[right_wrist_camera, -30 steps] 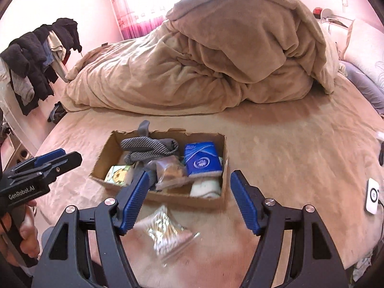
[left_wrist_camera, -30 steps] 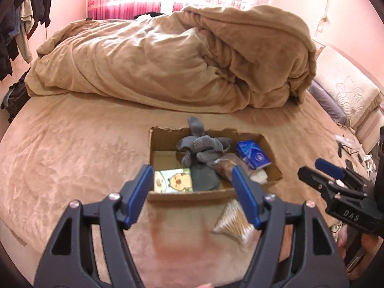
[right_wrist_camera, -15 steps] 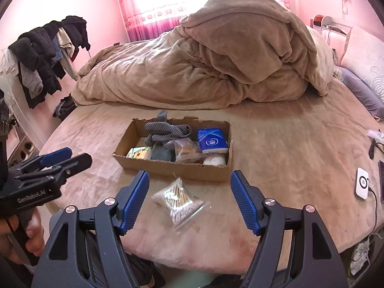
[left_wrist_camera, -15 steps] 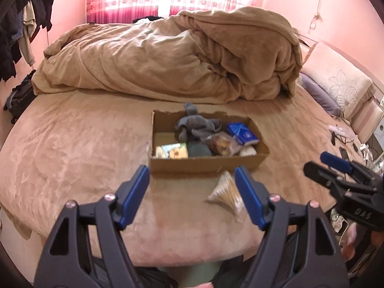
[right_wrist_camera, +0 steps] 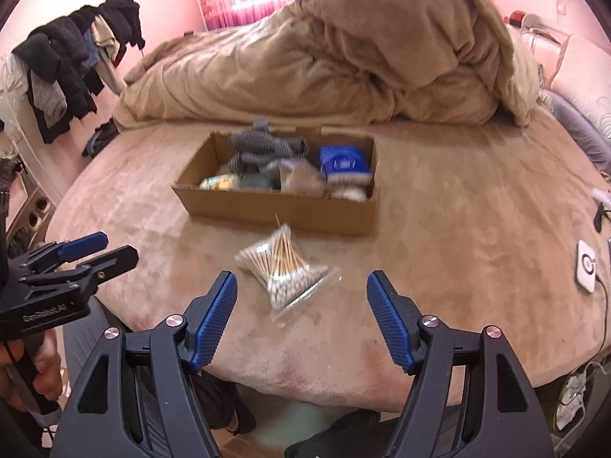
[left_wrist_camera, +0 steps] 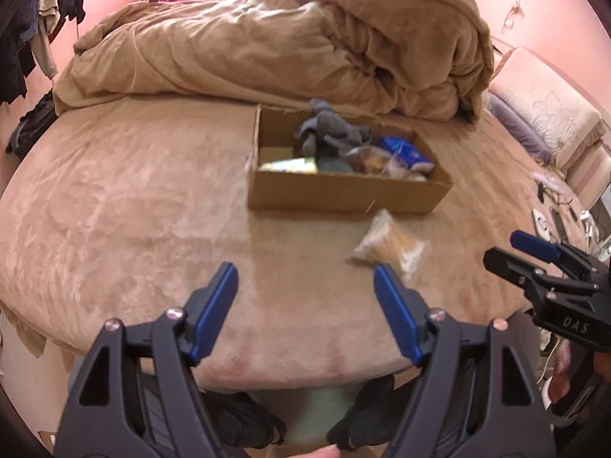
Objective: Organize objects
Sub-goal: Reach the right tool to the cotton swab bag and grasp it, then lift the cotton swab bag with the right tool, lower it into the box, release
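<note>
Both claws, left claw (left_wrist_camera: 305, 297) and right claw (right_wrist_camera: 301, 294), gape apart, gripping nothing, above the tan bed (right_wrist_camera: 458, 221). A cotton swab bag (right_wrist_camera: 284, 267) lies just before the cardboard box (right_wrist_camera: 282, 210); a rumpled duvet (right_wrist_camera: 343, 57) sits behind.

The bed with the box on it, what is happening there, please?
A person holds a gripper in each hand above the bed. The left gripper and the right gripper both have their jaws open and hold nothing. A cardboard box already contains grey socks, a blue tissue pack and other small items. A bag of cotton swabs lies outside, in front of the box.
</note>
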### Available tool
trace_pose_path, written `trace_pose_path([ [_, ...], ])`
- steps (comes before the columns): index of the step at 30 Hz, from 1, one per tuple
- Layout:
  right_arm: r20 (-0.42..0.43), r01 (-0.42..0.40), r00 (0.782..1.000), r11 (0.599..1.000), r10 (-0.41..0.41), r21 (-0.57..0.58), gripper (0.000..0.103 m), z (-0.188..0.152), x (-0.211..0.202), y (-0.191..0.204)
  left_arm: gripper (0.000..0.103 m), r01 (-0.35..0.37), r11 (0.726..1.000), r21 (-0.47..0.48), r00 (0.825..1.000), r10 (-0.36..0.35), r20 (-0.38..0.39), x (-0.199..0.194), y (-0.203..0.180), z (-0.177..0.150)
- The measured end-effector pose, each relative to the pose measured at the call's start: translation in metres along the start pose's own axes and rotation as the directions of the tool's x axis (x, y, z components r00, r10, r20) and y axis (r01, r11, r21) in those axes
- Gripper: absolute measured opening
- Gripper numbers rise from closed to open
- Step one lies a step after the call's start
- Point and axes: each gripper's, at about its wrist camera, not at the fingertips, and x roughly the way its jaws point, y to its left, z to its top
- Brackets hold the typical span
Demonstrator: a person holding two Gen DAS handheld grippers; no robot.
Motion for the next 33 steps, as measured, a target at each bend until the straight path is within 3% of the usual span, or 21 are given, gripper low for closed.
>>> trace_pose_path([
  [10,-0.088,-0.027,0.996,0.997,0.021,-0.067,0.074,-0.005,0.043,0.015,0.075,-0.067,0.998,0.005,0.995,0.067,-0.068,0.043,0.016,-0.012],
  [22,-0.184,-0.002,0.982,0.985,-0.03,-0.171,0.074,-0.003,0.12,0.022,0.075,-0.109,0.994,0.0,0.986,0.108,-0.127,0.095,0.033,-0.013],
  [25,-0.188,0.002,0.981,0.981,-0.039,-0.194,0.081,-0.002,0.131,0.024,0.075,-0.116,0.993,0.004,0.984,0.115,-0.133,0.105,0.035,-0.011],
  [33,-0.175,0.023,0.983,0.974,-0.064,-0.227,0.083,-0.001,0.15,0.027,0.076,-0.136,0.991,0.02,0.981,0.137,-0.136,0.117,0.034,-0.006],
])
